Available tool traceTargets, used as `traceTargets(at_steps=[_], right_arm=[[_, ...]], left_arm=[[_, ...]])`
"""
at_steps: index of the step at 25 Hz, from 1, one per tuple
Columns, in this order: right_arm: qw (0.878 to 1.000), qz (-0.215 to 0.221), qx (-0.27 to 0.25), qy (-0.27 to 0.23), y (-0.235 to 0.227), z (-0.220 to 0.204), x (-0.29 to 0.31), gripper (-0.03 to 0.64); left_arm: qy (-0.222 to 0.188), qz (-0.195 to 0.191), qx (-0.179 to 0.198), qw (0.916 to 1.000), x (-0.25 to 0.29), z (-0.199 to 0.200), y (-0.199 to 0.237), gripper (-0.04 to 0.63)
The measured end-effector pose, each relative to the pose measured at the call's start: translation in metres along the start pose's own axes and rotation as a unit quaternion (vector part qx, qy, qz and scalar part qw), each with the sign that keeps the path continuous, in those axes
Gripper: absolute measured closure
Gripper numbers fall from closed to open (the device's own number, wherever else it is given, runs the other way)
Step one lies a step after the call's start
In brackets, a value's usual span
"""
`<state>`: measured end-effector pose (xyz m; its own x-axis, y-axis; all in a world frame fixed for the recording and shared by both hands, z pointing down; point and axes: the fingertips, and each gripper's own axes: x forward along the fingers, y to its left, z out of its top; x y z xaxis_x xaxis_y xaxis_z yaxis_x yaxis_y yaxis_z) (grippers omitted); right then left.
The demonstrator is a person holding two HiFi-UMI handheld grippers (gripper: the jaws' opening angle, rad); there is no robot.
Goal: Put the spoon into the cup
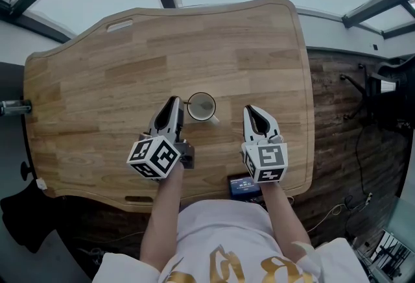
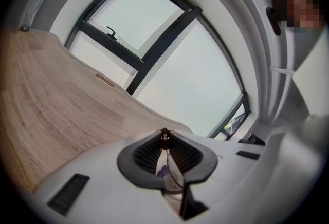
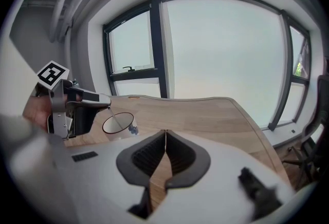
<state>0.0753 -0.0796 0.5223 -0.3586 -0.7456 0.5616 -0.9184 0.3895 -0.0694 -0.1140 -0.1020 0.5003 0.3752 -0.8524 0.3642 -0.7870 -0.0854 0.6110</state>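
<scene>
Spoon (image 3: 115, 117) seen from the right gripper view as a thin, pale stem, its long axis steeply slanted: the upper end is pinched at the tips of the left gripper (image 3: 105, 101), and the lower end points down through the rim into the cup (image 3: 126, 130). Whether the lower end touches the cup's bottom cannot be told. In that view the stem runs from upper left to lower right

Head view: the cup (image 1: 205, 110) stands upright near the middle of the wooden table (image 1: 97, 93), its mouth open upward. The left gripper (image 1: 176, 103) lies just beside it on the person's left, with its tips at the rim. The right gripper (image 1: 251, 110) hovers to the cup's right, apart from it and pointing away from the person

Left gripper view: the ribbed pads are pressed together on the thin spoon, a small dark tip showing where they meet. Beyond them lie the table surface and a large window (image 2: 169, 63)

Right gripper view: the two pads meet along a single line with nothing between them, and bare wood shows below the join

At the table's near edge, just beside the right gripper's marker cube, lies a small dark device (image 1: 244, 185) with a lit screen
</scene>
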Motion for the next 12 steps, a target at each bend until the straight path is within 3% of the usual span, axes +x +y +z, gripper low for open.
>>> traceTargets(at_steps=[12], right_arm=[[1.000, 0.001, 0.000, 0.004, -0.0001, -0.0035, 0.0037, 0.586]], left_arm=[[0.005, -0.002, 0.024, 0.9997, 0.0048, -0.0025, -0.0029, 0.545]])
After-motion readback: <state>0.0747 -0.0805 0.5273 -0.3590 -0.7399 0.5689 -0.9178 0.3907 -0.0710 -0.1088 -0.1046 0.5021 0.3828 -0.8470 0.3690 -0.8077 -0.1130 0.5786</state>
